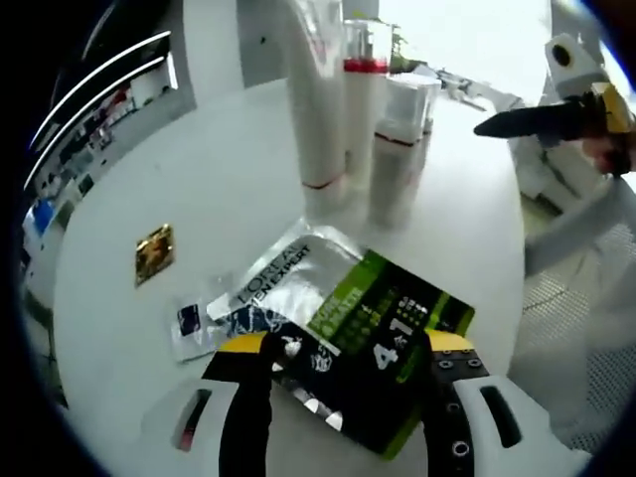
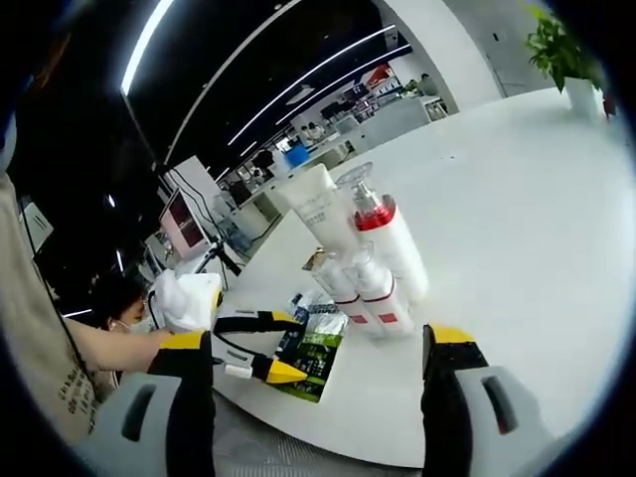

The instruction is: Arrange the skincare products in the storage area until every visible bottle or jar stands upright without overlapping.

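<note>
Several white bottles with red bands stand upright together on the round white table (image 1: 159, 169): a tall tube (image 1: 316, 109), a pump bottle (image 1: 363, 99) and two short ones (image 1: 397, 159). A green, black and silver sachet pack (image 1: 368, 328) lies flat in front of them. My left gripper (image 1: 348, 348) is open, its yellow-tipped jaws on either side of the pack's near end. My right gripper (image 1: 517, 121) hovers to the right of the bottles. In the right gripper view that gripper (image 2: 318, 340) is open and holds nothing; beyond it are the tube (image 2: 313, 204), the pump bottle (image 2: 388, 238), the pack (image 2: 316, 356) and the left gripper (image 2: 260, 346).
A small gold square (image 1: 154, 253) and a small clear sachet (image 1: 191, 320) lie left of the pack. The table's edge (image 1: 517, 248) curves close on the right. A person (image 2: 114, 313) sits beyond the table. A potted plant (image 2: 566, 55) stands at the far side.
</note>
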Demonstrator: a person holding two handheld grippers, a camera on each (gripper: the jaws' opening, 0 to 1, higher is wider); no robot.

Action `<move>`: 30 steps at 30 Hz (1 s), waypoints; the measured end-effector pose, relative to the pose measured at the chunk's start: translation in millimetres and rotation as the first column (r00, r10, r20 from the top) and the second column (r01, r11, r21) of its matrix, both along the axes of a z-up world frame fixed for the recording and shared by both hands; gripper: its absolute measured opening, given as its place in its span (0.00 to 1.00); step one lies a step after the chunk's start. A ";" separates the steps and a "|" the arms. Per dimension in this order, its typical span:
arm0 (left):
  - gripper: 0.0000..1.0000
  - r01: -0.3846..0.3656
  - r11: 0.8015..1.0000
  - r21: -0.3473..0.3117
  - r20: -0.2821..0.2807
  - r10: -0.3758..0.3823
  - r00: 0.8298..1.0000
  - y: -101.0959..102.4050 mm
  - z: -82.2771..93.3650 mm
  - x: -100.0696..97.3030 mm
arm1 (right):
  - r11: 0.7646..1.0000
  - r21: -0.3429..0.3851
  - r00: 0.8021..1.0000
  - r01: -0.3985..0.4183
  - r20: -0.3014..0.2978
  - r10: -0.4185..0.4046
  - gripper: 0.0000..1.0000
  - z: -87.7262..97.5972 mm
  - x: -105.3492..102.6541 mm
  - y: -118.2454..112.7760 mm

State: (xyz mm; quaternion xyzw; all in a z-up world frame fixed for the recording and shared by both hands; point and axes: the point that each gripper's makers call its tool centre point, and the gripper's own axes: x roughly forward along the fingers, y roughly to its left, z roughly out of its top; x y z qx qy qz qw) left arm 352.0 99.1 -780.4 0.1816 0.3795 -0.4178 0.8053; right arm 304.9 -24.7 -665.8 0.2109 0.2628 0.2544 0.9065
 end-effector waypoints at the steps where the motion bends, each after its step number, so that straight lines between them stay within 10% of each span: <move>1: 0.57 -0.003 1.000 -0.001 0.000 0.003 1.000 0.2 0.0 2.8 | 1.000 0.001 1.000 0.002 0.000 -0.002 0.87 0.0 0.1 -0.3; 30: 0.53 -0.073 0.997 -0.003 -0.002 0.073 0.997 -1.9 0.9 43.0 | 1.000 -0.004 1.000 0.007 -0.022 -0.007 0.88 -4.4 -0.2 -1.0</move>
